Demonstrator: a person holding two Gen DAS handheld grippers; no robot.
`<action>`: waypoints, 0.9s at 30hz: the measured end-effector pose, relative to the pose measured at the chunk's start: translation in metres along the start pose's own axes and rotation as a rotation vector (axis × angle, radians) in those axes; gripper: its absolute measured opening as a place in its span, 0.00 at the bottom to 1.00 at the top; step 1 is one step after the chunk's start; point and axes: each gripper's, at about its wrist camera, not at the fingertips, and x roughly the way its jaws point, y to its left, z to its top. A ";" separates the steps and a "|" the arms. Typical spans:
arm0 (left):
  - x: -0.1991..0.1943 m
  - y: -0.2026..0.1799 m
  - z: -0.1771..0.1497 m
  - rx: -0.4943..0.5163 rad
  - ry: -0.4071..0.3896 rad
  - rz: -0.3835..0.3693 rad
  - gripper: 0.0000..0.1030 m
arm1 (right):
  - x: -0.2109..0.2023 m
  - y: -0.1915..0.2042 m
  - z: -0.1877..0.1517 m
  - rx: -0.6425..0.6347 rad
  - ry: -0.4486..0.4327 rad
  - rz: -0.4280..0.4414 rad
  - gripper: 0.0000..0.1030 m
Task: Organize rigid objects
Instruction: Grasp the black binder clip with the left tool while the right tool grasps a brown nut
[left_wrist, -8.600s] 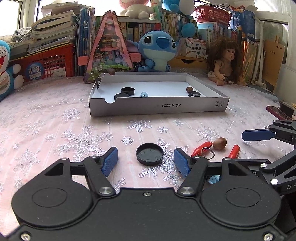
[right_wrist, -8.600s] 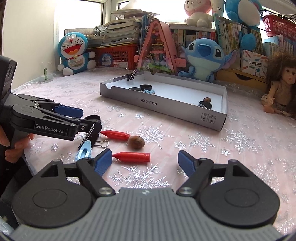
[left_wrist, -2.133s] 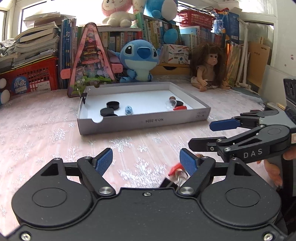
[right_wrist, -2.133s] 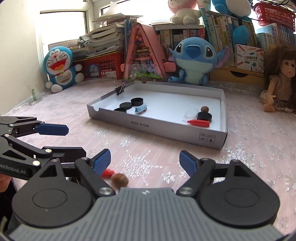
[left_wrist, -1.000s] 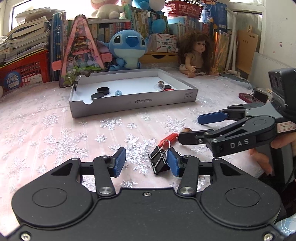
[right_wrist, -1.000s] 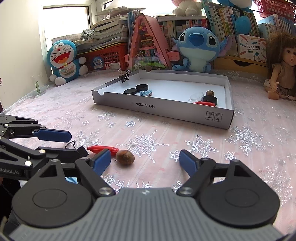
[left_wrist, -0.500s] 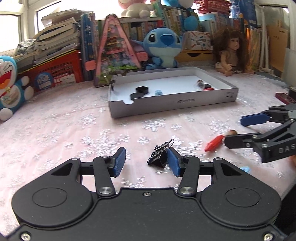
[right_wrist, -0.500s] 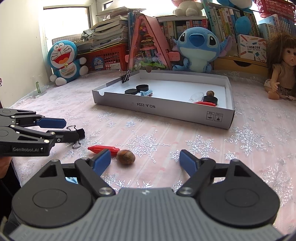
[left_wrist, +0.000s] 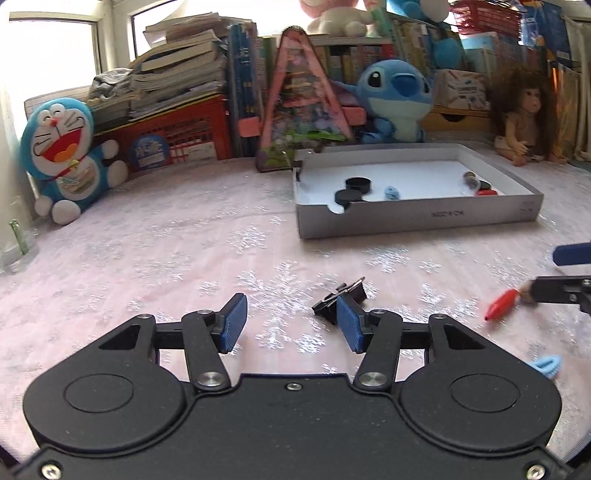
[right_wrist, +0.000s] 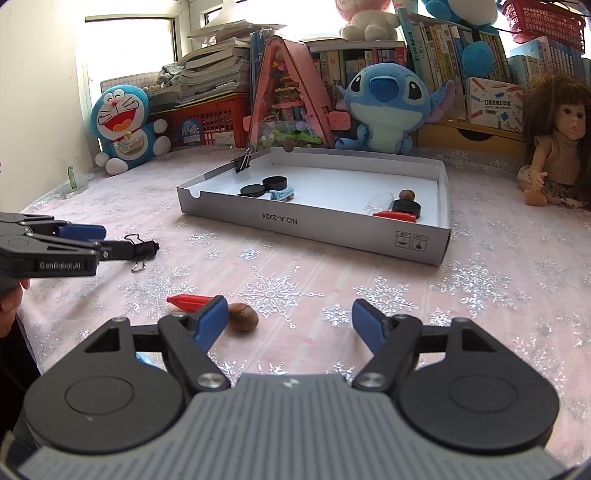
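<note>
A black binder clip (left_wrist: 341, 297) lies on the pink snowflake cloth against the tip of my left gripper's right finger; it also shows in the right wrist view (right_wrist: 138, 249). My left gripper (left_wrist: 290, 325) is open and holds nothing. My right gripper (right_wrist: 290, 325) is open and empty above the cloth. A brown nut (right_wrist: 242, 318) and a red cone-shaped piece (right_wrist: 190, 302) lie by its left finger. The red piece also shows in the left wrist view (left_wrist: 500, 304). The grey cardboard tray (right_wrist: 314, 225) holds black caps, a blue clip, a nut and a red piece.
A light blue clip (left_wrist: 546, 366) lies on the cloth at the right. Another binder clip (right_wrist: 242, 160) is clamped on the tray's far left corner. Plush toys, a doll (right_wrist: 554, 147), books and a red crate (right_wrist: 207, 118) line the back edge.
My left gripper has swung left and the binder clip has shifted with it along the cloth, away from the red piece. My right gripper has barely moved.
</note>
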 end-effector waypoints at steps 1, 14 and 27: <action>0.000 0.001 0.000 -0.004 -0.002 0.001 0.50 | -0.001 0.000 0.000 -0.003 0.001 -0.004 0.77; 0.003 -0.022 0.000 -0.017 0.005 -0.137 0.53 | 0.002 0.012 0.001 -0.062 -0.004 -0.055 0.65; 0.017 -0.023 0.000 -0.052 0.025 -0.172 0.41 | 0.010 0.021 -0.001 -0.071 0.004 -0.065 0.57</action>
